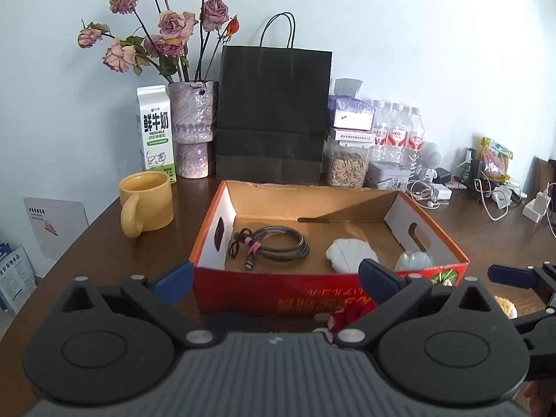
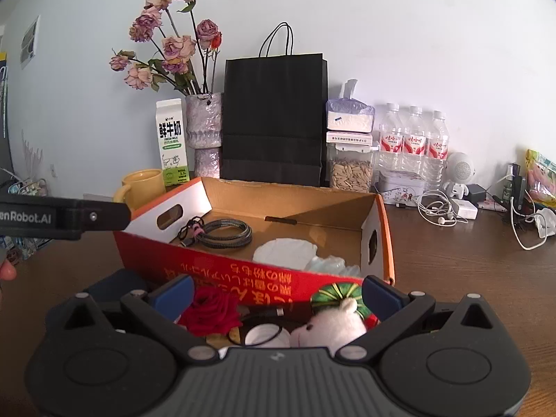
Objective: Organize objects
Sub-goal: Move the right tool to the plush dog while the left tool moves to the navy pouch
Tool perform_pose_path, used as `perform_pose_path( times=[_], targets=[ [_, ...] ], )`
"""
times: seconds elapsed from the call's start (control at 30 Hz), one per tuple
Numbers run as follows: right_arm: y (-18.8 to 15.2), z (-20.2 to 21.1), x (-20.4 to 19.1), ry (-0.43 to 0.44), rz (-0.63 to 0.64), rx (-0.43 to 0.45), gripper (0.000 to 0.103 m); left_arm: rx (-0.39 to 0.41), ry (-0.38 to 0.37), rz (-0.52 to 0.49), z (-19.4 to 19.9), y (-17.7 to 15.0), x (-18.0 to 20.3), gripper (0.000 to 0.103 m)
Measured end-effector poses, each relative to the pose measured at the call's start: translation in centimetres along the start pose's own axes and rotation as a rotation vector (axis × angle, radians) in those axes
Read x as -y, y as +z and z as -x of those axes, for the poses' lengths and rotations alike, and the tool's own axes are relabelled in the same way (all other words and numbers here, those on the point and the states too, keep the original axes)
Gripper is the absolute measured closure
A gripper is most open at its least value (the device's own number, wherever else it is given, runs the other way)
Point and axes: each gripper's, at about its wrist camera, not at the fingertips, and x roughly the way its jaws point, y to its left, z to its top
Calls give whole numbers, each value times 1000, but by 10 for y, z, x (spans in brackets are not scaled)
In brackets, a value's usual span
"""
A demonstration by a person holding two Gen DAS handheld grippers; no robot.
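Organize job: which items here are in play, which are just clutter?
In play:
- cardboard box
- coiled cable in it
- white cloth in it
- red rose
- plush toy
- right tongs, open above the loose items

Clutter:
- yellow mug
- milk carton
- black bag
- water bottles

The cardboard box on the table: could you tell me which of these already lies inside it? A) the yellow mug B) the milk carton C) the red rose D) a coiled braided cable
D: the coiled braided cable lies on the floor of the cardboard box near its left wall, while the yellow mug and milk carton stand outside on the table and the red rose lies in front of the box.
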Motion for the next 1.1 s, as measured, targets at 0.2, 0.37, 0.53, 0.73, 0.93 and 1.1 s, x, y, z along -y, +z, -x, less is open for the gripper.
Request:
perform_pose_path(
  times=[0.2, 0.37, 0.53, 0.73, 0.93, 1.1],
  targets=[
    [-12, 16, 4, -11, 9, 5, 0, -20, 14, 3, 9, -16, -11, 0],
    [-23, 28, 7, -20, 24, 5, 0, -42, 29, 3, 15, -30, -23, 0],
    [-37, 41, 13, -34, 35, 6, 0, -74, 51, 5, 20, -45, -36, 0],
    [-55, 53, 30, -65, 13, 7, 0, -121, 80, 23, 22, -63, -55, 0],
    [-66, 53, 54, -87, -24, -6, 0, -151, 114, 71, 18, -70, -67, 0],
    [-68, 43, 68, -73, -40, -27, 0, -149, 111, 79, 17, -69, -67, 0]
  ],
)
